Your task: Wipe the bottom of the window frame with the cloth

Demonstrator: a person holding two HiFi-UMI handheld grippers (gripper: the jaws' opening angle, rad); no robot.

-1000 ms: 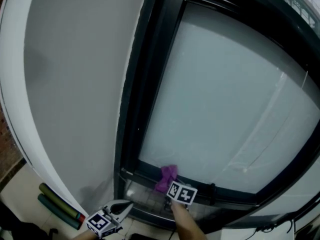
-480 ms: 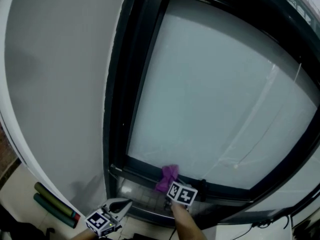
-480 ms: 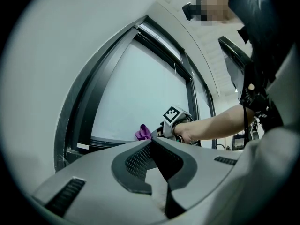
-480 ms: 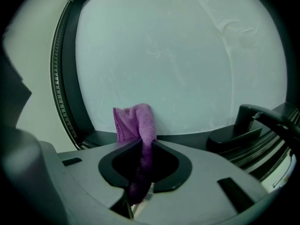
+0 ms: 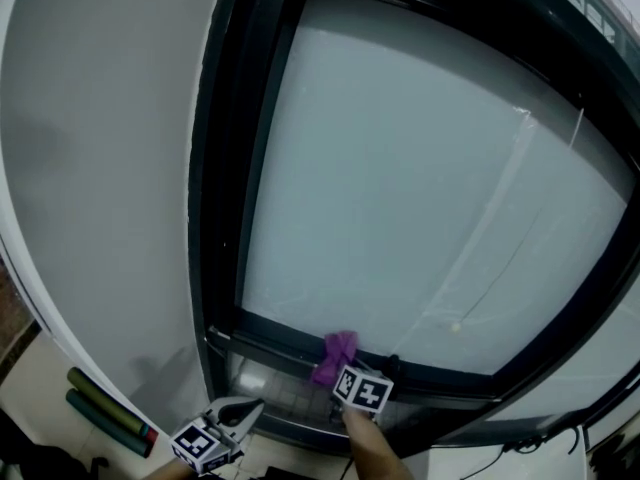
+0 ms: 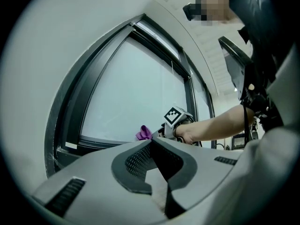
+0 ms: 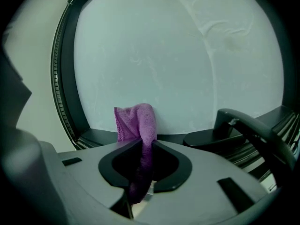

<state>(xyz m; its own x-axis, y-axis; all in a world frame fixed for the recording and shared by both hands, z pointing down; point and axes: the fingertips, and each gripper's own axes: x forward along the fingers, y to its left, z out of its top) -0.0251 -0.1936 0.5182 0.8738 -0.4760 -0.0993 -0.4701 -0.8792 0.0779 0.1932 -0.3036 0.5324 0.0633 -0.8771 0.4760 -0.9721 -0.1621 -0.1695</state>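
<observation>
A purple cloth (image 5: 334, 356) (image 7: 138, 124) (image 6: 144, 133) sticks up against the frosted pane, just over the dark bottom rail of the window frame (image 5: 275, 343) (image 7: 101, 136). My right gripper (image 5: 338, 376) (image 7: 142, 144) is shut on the cloth, whose tail hangs down between the jaws. My left gripper (image 5: 240, 410) (image 6: 151, 143) sits low and to the left of the window, jaws closed together with nothing between them. In the left gripper view a person's hand holds the right gripper with its marker cube (image 6: 175, 117).
A black window handle (image 7: 243, 128) lies on the bottom rail to the right of the cloth. Grey wall (image 5: 100, 188) flanks the dark left frame post (image 5: 215, 168). Two green rolls (image 5: 105, 408) lie on the floor at lower left.
The head view has shifted so the window frame sits further left in the picture. Both grippers and the cloth stay at the same spots on the bottom rail.
</observation>
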